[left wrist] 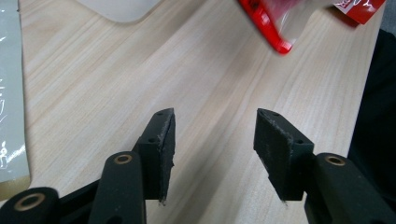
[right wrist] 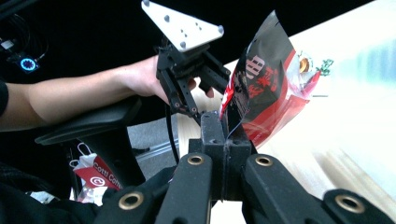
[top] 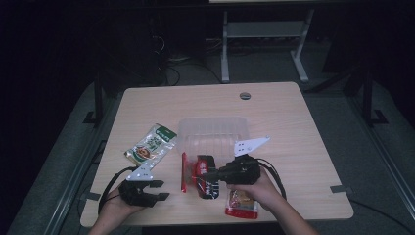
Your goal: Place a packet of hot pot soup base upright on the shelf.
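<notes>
Our right gripper [top: 211, 175] is clamped on the edge of the black and red glossy snack packet [top: 205, 177], which hangs just off the pale wooden table [top: 293, 127], near its front edge and right of centre. Our left gripper [top: 157, 191] sits at the near left with its jaws parted and nothing between them.

The clear plastic tray [top: 214, 133] lies just beyond the packet, so it seems the likely place for it. To do this well, we should keep the pinch firm on the packet's edge and lift until its bottom corner clears the tray's near wall. The red stick-shaped packet [top: 184, 171] lies just left; we should not sweep it. The left gripper should stay clear.
</notes>
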Demonstrator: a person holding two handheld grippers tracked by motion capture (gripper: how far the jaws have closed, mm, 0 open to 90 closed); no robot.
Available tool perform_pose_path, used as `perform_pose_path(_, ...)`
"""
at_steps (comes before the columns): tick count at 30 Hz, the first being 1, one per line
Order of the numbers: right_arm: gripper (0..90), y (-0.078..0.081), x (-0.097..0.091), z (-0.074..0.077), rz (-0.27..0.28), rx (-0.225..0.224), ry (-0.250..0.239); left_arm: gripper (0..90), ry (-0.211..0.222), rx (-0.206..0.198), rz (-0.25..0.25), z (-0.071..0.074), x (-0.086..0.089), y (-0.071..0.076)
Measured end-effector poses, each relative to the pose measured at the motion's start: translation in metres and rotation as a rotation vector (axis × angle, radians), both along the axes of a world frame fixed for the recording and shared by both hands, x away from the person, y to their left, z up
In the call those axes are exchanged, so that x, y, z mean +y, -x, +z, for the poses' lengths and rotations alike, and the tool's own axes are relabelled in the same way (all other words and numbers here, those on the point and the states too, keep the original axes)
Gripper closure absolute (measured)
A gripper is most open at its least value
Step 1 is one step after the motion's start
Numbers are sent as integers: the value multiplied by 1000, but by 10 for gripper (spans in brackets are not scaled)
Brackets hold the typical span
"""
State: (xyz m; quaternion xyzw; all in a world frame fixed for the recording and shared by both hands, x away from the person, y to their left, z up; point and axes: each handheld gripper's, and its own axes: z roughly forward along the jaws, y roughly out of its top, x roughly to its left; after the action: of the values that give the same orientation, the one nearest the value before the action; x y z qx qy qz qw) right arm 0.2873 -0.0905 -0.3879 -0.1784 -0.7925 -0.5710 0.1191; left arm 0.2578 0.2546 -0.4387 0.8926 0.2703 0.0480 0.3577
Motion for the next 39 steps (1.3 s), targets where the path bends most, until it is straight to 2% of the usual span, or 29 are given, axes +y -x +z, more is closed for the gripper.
perform_pose_path(3,900,0,-4,5,-11,-7,-7,447,7,3,10,-1,-1,0)
perform_pose_path(7,900,-1,-8,9,-19,-15,-12,410,5,9,-1,-3,-2,-1)
perform_pose_path(14,900,-11,-9,19,-44,-43,6,343,2,10,-7,-4,-4,0)
perform_pose_path(21,900,-22,-10,28,-68,-58,4,337,-18,8,-16,-5,-3,-2)
perform_pose_path(30,900,-44,-11,43,-108,-92,-10,324,-10,1,-13,-6,-4,-2)
perform_pose_path(39,900,-60,-20,47,-149,-95,4,319,-18,-5,-23,-6,-3,-2)
